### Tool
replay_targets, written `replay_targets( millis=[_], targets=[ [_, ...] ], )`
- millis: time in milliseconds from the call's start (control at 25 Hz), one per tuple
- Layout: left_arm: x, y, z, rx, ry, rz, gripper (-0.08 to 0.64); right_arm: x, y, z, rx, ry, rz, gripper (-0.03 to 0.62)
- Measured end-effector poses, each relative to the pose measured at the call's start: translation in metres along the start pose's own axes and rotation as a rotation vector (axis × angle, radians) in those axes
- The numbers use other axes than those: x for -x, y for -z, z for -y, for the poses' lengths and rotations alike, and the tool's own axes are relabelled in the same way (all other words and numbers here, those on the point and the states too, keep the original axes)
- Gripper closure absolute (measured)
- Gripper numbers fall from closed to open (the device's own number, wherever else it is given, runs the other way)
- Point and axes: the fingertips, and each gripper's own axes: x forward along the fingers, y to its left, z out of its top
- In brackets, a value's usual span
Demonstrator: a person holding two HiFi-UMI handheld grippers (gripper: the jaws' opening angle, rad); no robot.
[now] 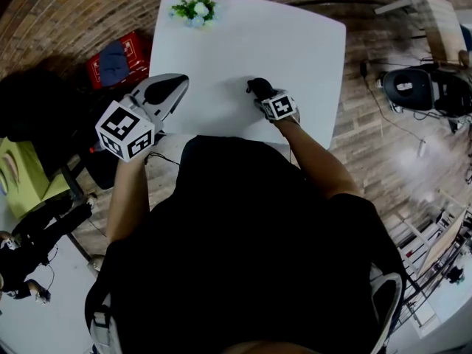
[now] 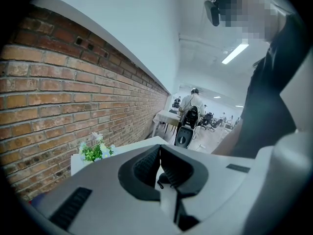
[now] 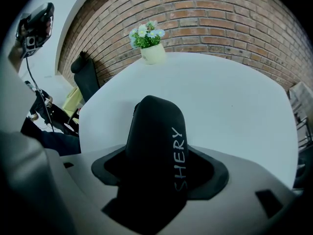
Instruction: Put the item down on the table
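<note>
A black oblong case (image 3: pixel 159 141) with white lettering sticks out forward between the jaws of my right gripper (image 3: pixel 159 169), which is shut on it. In the head view that gripper (image 1: pixel 262 94) holds the case (image 1: pixel 257 88) over the near part of the white table (image 1: pixel 295 43); whether the case touches the top I cannot tell. My left gripper (image 1: pixel 175 85) is raised beyond the table's left edge. Its dark pads (image 2: pixel 146 166) meet with nothing between them, so this gripper (image 2: pixel 159 173) is shut.
A small pot of white flowers (image 1: pixel 193 7) stands at the table's far left corner, also seen as the flower pot (image 3: pixel 149 45). A red crate (image 1: pixel 118 61) sits on the brick floor at left. A black machine (image 1: pixel 413 87) and a wooden bench (image 1: pixel 435 21) are at right.
</note>
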Motion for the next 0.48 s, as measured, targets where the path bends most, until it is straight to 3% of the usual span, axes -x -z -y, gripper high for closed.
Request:
replay_targets(
  millis=[240, 480],
  targets=[
    [-0.002, 0.003, 0.003, 0.001, 0.006, -0.003, 0.549, -0.004, -0.002, 0.0, 0.066, 0.029, 0.009, 0.249],
    [0.0, 0.008, 0.004, 0.002, 0.005, -0.005, 0.549, -0.009, 0.013, -0.002, 0.049, 0.039, -0.043, 0.247]
  ],
)
